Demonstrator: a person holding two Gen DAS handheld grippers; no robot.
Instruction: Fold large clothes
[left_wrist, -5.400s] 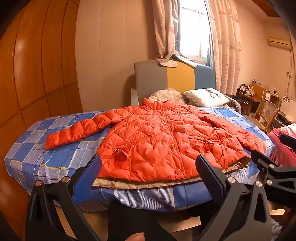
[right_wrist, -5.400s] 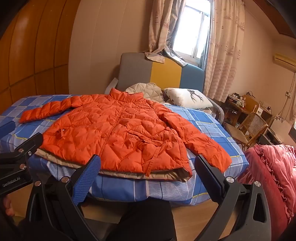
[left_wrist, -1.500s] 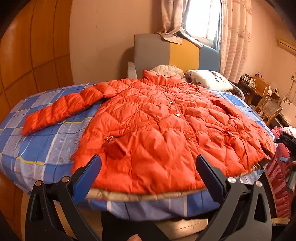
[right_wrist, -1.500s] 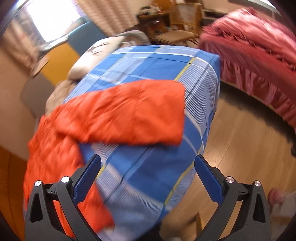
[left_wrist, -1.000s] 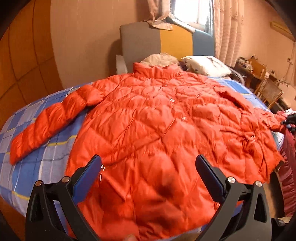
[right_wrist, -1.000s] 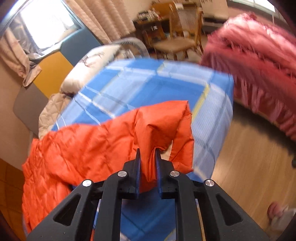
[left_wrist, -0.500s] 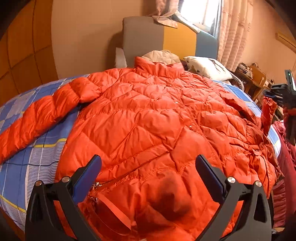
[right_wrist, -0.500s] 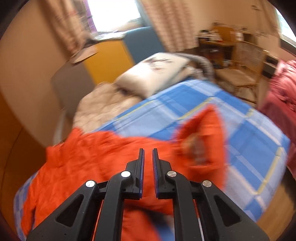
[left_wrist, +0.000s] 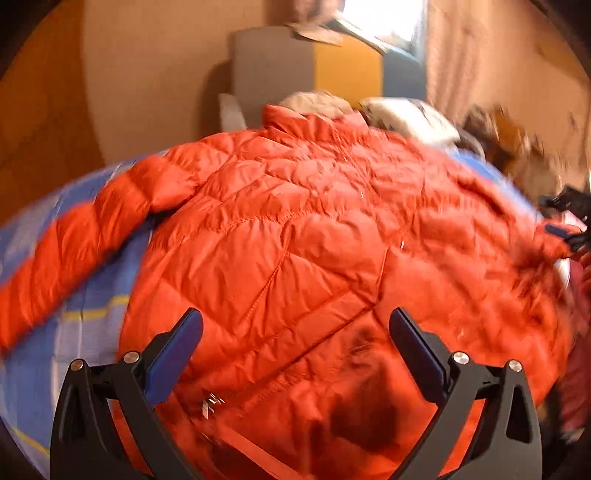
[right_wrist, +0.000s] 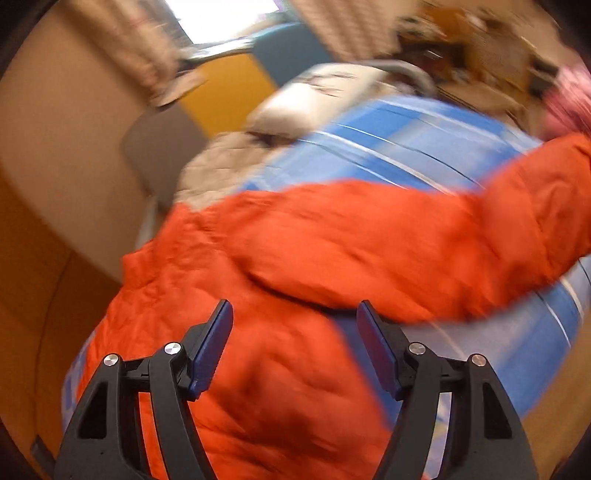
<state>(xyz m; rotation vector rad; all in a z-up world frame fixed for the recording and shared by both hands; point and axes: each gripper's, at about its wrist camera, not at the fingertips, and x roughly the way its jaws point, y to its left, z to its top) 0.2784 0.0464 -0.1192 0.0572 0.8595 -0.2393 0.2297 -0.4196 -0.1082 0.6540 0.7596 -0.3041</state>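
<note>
Right gripper opening, empty, over orange jacket.

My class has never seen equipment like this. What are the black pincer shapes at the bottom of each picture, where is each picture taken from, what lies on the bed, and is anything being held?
There is no robot here. A person holds a two-finger gripper in each hand, and a wide-angle camera on each gripper looks forward along its fingers. One picture comes from the left gripper, the other from the right gripper.

On the bed, with its blue checked cover, lies an orange padded jacket, front up. One sleeve stretches out over the cover. Pillows sit by the headboard.

Nothing is held. The left gripper's jaws stand open above the jacket. The right gripper's jaws are opening, with nothing between them; the other sleeve lies beyond them, blurred.
</note>
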